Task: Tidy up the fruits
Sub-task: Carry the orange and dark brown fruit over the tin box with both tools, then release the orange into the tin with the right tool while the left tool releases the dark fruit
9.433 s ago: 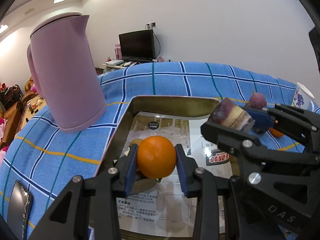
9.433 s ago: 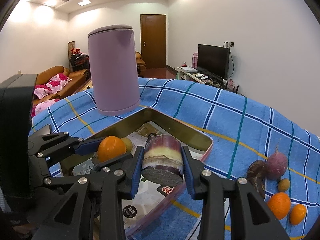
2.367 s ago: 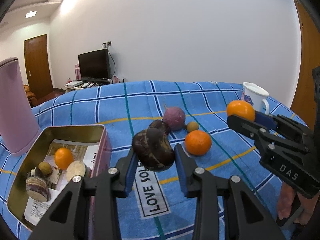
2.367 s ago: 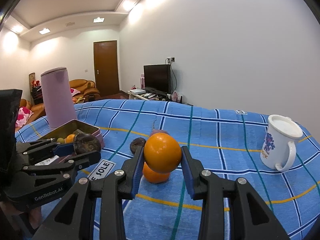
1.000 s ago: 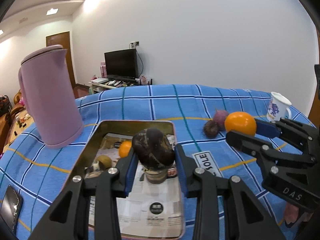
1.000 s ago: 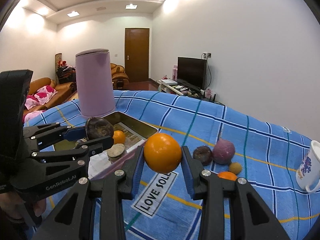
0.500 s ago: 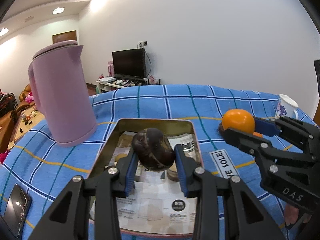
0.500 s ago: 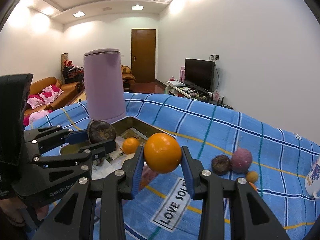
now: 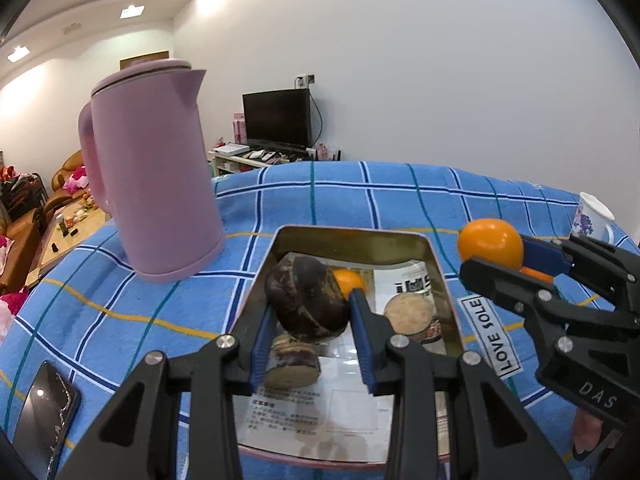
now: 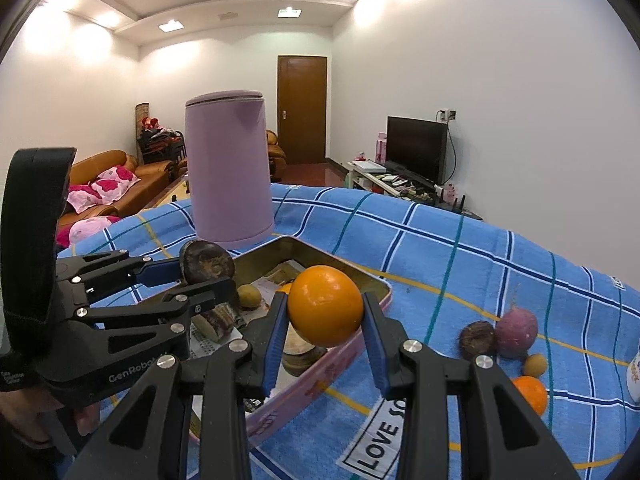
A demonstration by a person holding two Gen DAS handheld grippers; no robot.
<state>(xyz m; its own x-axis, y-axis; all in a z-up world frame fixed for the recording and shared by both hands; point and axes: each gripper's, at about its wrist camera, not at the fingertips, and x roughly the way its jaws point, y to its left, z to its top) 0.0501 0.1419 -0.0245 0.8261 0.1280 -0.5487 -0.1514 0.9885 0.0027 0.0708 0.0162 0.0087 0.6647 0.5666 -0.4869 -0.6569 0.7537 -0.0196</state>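
Observation:
My left gripper point(image 9: 312, 320) is shut on a dark brown fruit point(image 9: 306, 300) and holds it above the open metal tin point(image 9: 352, 234). Inside the tin lie a small orange point(image 9: 349, 280), a cut purple piece point(image 9: 294, 364) and a pale round slice point(image 9: 409, 314). My right gripper point(image 10: 324, 334) is shut on an orange point(image 10: 325, 311) just over the tin's near rim point(image 10: 382, 288). On the blue checked cloth to the right lie a brown fruit point(image 10: 477, 340), a purple fruit point(image 10: 516, 332), a small yellow-brown fruit point(image 10: 535, 365) and another orange point(image 10: 530, 394).
A tall pink kettle point(image 9: 154, 176) stands just left of the tin's far end. A phone point(image 9: 44, 412) lies at the cloth's near left edge. A white flowered mug point(image 9: 592, 216) stands at the far right. A hand point(image 9: 586, 438) grips the right tool.
Both grippers have carried their fruit leftward toward the tin. The dark fruit now hangs over the tin's middle, and the orange has come to the tin's rim.

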